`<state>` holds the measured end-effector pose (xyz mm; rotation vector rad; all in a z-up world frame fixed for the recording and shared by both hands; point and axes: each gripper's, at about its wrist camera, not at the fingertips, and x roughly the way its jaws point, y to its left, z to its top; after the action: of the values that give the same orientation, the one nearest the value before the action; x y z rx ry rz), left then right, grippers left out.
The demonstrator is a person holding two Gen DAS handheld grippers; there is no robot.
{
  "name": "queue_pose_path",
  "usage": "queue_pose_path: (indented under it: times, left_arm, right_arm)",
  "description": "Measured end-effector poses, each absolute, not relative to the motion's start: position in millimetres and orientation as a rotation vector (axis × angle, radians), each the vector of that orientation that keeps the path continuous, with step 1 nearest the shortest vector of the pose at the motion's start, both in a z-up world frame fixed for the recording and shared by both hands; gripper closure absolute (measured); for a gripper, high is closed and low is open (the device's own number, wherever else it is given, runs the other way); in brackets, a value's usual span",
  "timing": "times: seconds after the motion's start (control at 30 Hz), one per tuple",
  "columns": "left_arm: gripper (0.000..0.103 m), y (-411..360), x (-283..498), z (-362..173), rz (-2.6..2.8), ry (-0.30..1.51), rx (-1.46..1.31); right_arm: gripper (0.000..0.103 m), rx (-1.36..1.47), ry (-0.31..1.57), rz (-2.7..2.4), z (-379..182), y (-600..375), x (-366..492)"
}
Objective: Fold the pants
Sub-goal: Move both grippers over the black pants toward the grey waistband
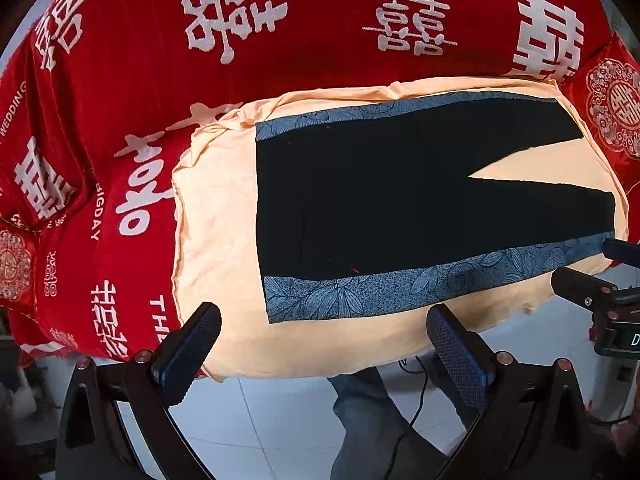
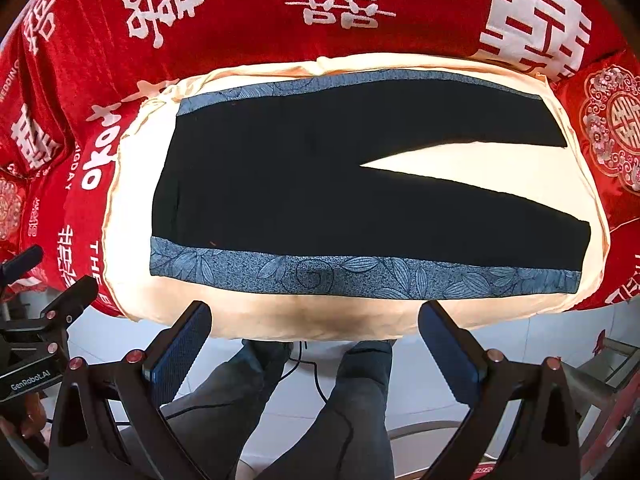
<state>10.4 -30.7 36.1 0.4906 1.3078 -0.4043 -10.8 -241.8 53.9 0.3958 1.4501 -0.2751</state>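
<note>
While flat, pants lengthwise left-right.

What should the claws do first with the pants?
Probably lower both open claws onto the near blue-trimmed edge: the pants lie flat and unfolded on the cushion, legs apart. The left claw and right claw hover empty just short of that edge, ready to lift it over.

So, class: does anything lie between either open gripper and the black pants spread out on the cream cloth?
Nothing visible does. The pants lie flat on the cream cloth, with only bare cloth between them and the left gripper and right gripper, both open and holding nothing.
</note>
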Motion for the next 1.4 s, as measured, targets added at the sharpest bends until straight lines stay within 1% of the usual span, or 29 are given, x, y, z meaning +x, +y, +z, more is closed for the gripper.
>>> queue_pose_path:
  times: [0.83,1.13,1.4]
  left_arm:
    - [0.0,-34,3,47,-0.37,1.273,0.511]
    - [0.0,-47,-13,48,-0.347,1.289,0.512]
    - [0.0,-66,-42,56,-0.288,1.297,0.494]
  right_arm:
    - [0.0,0.41,1.441,-0.247,55,-247,-16]
    - [0.0,0.402,1.449,-0.207,54,-257,-24]
    - [0.0,0.393,1.44,-0.154,58,-279,-40]
